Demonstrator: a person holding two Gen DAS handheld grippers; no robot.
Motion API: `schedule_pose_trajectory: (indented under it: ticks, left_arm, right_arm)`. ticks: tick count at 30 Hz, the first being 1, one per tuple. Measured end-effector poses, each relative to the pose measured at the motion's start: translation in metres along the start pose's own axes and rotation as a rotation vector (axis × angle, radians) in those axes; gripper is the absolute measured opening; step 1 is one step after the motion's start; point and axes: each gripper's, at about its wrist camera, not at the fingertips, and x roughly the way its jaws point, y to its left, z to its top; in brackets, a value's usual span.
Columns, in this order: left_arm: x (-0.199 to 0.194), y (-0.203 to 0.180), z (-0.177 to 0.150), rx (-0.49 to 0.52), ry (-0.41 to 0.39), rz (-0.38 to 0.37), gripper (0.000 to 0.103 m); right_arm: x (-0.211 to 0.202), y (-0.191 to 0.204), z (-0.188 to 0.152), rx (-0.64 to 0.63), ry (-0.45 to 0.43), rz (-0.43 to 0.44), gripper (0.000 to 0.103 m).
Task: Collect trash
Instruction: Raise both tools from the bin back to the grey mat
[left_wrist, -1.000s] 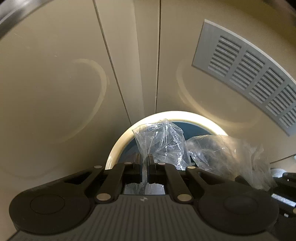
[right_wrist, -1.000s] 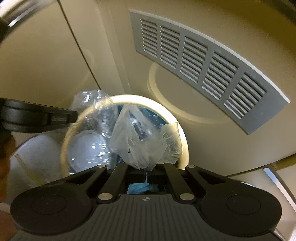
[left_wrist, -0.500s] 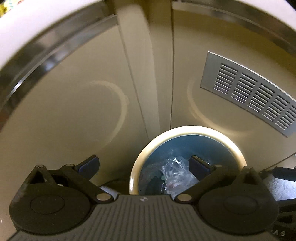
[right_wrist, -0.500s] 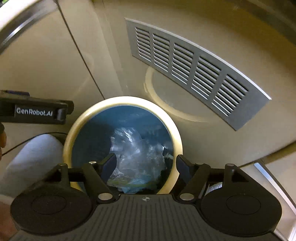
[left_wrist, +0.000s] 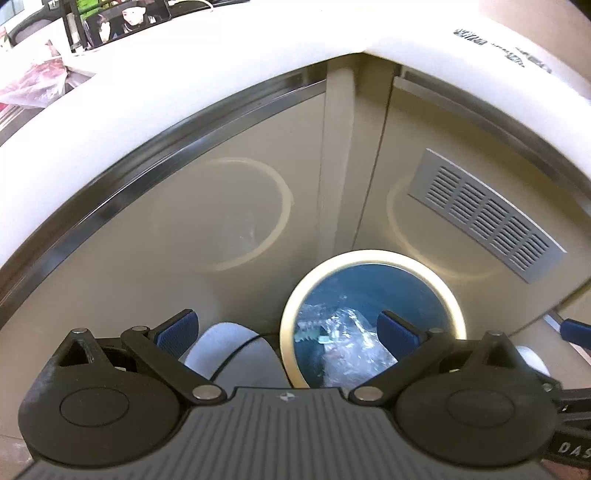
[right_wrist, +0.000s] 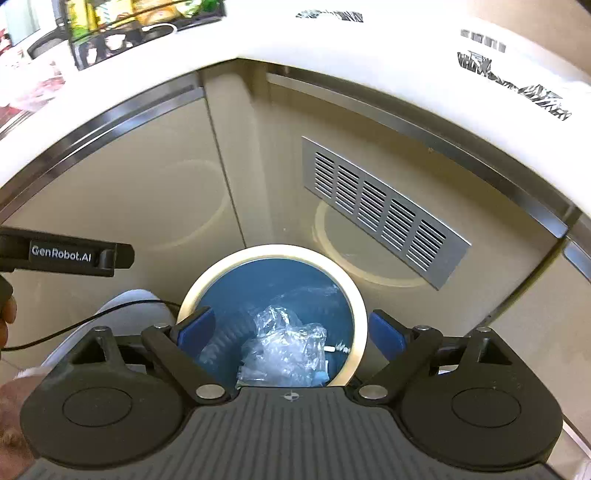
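Lying in the bin (right_wrist: 360, 295), crumpled plastic (right_wrist: 284, 350) sits below the gaping right claw (right_wrist: 291, 330).

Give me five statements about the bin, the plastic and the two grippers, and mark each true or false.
1. The crumpled clear plastic lies inside the bin. True.
2. The right gripper is clamped on the plastic. False: its jaws stand open, having just been opening, with nothing between the pads.
3. The left gripper is open and empty. True.
4. The bin has a red liner. False: the inside is blue, the rim cream.
5. A slatted grey vent sits in the cabinet panel behind the bin. True.
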Motion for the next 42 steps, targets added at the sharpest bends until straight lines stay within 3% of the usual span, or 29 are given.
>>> schedule_pose_trajectory:
  ticks: [11,21,27,35,42]
  left_arm:
    - [-0.028,-0.004,-0.009,0.039,-0.081,-0.021,0.103]
    - [-0.056,0.006,-0.002,0.006,-0.132,-0.039,0.103]
    - [-0.079,0.001,0.027,0.0,-0.209,-0.092,0.103]
    - [-0.107,-0.034,0.08,0.047,-0.321,-0.15,0.103]
    - [-0.115,-0.086,0.143,0.13,-0.371,-0.231,0.103]
  right_arm:
    - [-0.035,0.011,-0.007,-0.023,-0.053,-0.011,0.093]
    - [-0.048,0.004,-0.003,-0.019,-0.113,-0.036,0.093]
    - [-0.085,-0.018,0.023,0.021,-0.256,-0.082,0.093]
    - [-0.136,-0.066,0.071,0.067,-0.515,-0.221,0.101]
    - [-0.131,-0.116,0.138,0.174,-0.593,-0.271,0.103]
